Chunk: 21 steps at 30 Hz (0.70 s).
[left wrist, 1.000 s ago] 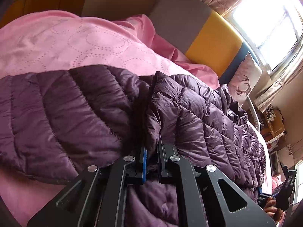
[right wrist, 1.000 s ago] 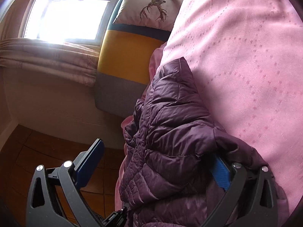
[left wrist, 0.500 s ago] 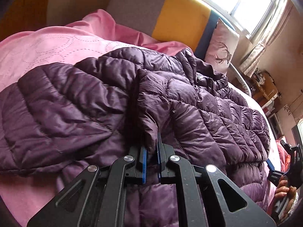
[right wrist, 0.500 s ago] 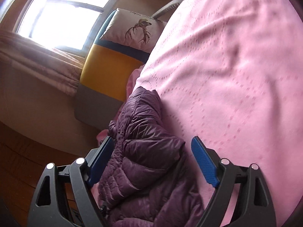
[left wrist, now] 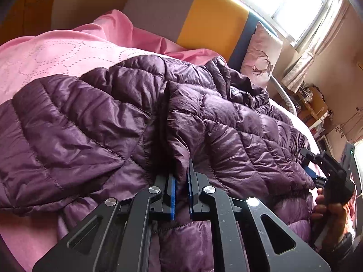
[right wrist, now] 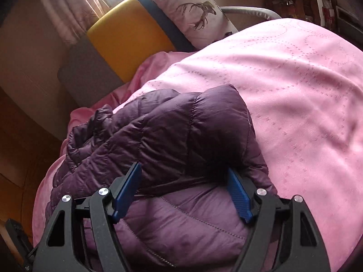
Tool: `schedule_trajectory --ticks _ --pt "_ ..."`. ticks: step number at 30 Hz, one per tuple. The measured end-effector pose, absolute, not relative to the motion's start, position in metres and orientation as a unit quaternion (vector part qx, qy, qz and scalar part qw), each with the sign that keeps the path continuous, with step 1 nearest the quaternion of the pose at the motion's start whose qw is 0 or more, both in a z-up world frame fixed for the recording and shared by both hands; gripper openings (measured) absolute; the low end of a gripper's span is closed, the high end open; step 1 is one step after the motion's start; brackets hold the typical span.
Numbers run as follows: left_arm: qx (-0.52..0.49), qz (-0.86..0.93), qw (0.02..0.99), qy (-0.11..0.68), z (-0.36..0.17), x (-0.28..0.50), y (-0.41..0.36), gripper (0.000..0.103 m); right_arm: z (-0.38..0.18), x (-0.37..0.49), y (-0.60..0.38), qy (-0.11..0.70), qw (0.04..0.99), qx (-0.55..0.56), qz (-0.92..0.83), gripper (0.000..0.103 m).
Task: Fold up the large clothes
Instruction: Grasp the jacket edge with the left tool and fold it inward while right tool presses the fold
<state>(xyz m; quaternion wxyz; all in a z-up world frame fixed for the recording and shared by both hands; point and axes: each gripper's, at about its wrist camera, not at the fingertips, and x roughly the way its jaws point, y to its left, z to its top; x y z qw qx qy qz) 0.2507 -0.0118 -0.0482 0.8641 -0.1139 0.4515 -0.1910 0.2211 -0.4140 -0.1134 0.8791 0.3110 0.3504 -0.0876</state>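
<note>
One glossy purple jacket [left wrist: 226,127], quilted in puffy stitched panels, is lying crumpled on the bed's pink dotted bedspread [left wrist: 52,59]. The left claw [left wrist: 180,181] is pinching a raised fold of its fabric between two blue pads. The right claw [right wrist: 183,188] is standing apart, straddling another bunched fold. One deer-print pillow [right wrist: 192,15] is leaning far against one grey-and-yellow headboard [left wrist: 204,20].
</note>
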Motion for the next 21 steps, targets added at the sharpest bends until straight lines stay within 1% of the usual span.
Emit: schedule_trajectory --ticks 2,4,8,14,16,17,19,21 --pt "-0.106 -0.193 0.863 0.454 -0.059 0.250 -0.017 0.007 -0.118 0.223 -0.406 0.348 0.890 0.281 -0.090 0.082" --pt "-0.124 -0.199 0.861 0.451 -0.065 0.249 -0.014 0.007 -0.120 0.228 -0.394 0.352 0.898 0.247 -0.098 0.089" --pt "-0.156 -0.208 0.853 0.453 -0.068 0.242 -0.003 0.007 -0.122 0.227 -0.384 0.372 0.896 0.222 -0.099 0.090" --pt "-0.169 -0.209 0.850 0.453 -0.068 0.214 0.008 0.007 -0.124 0.210 -0.372 0.392 0.894 0.195 -0.093 0.090" --pt "-0.157 -0.207 0.852 0.454 -0.065 0.208 0.007 0.007 -0.124 0.213 -0.370 0.396 0.894 0.187 -0.097 0.090" --pt "-0.151 -0.203 0.854 0.455 -0.063 0.210 0.006 0.009 -0.124 0.215 -0.369 0.401 0.893 0.182 -0.098 0.091" --pt "-0.139 -0.184 0.859 0.458 -0.058 0.221 0.003 0.010 -0.125 0.221 -0.364 0.411 0.892 0.164 -0.097 0.098" --pt "-0.120 -0.164 0.865 0.459 -0.053 0.229 -0.005 0.013 -0.124 0.224 -0.361 0.420 0.889 0.150 -0.102 0.100"
